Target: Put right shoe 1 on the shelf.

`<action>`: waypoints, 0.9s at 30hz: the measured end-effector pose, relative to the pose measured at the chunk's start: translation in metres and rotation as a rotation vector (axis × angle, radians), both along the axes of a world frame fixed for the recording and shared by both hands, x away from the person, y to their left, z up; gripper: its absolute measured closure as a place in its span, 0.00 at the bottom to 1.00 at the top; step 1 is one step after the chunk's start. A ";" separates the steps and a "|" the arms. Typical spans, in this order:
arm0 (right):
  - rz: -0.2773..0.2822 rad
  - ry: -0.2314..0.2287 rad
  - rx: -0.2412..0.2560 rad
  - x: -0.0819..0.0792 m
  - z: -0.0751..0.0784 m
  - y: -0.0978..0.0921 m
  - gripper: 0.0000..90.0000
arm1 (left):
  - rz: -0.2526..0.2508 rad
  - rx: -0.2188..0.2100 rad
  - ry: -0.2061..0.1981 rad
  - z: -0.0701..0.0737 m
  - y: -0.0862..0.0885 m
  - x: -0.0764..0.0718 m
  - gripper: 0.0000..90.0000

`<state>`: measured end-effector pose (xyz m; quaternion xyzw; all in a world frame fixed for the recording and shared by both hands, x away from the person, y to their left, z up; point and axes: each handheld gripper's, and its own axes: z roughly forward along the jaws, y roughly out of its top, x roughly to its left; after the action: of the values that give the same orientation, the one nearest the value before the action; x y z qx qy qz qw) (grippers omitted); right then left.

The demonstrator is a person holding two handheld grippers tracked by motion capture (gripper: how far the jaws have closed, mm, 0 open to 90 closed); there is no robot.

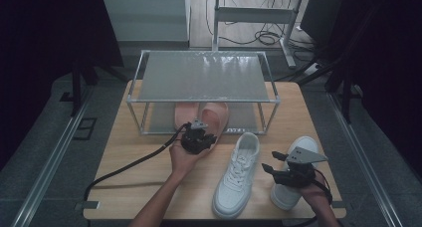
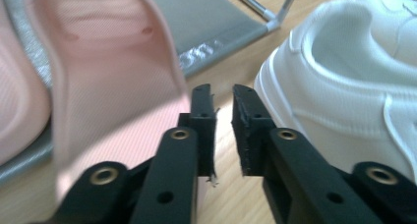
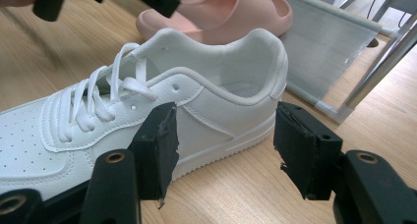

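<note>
Two pink foam slippers [image 1: 201, 116] lie under the low shelf of a clear-framed, two-tier metal shoe rack [image 1: 204, 77] at the far side of my light wooden table [image 1: 134, 162], their heels sticking out toward me. My left gripper [image 1: 199, 137] sits just beside the right-hand slipper's heel, jaws nearly closed with a thin gap and nothing between them. To its right, a white lace-up leather sneaker [image 1: 238, 174] lies on the wood, heel toward the rack. Farther right, my right gripper [image 1: 273, 162] hovers with jaws spread wide, empty, near that sneaker's side, above the second white sneaker [image 1: 298, 152]. Around the table, grey floor, dark curtains and loose cables [image 1: 263, 37] beyond the rack.
</note>
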<state>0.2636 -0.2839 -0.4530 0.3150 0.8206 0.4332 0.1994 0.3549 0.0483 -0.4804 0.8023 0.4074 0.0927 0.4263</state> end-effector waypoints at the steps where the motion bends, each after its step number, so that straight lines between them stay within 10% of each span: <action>1: 0.000 0.002 -0.001 0.000 0.000 0.001 0.47 | -0.001 0.002 -0.001 0.000 0.003 -0.002 0.93; 14: 0.003 -0.002 -0.004 -0.001 0.001 0.002 0.47 | -0.036 0.034 -0.001 -0.005 0.045 -0.033 1.00; 27: -0.002 -0.007 0.002 -0.002 0.003 0.000 0.47 | -0.076 0.099 0.009 -0.010 0.049 -0.035 1.00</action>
<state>0.2618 -0.2836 -0.4503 0.3144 0.8193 0.4348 0.2022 0.3196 0.0970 -0.4905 0.8378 0.3734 0.0930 0.3873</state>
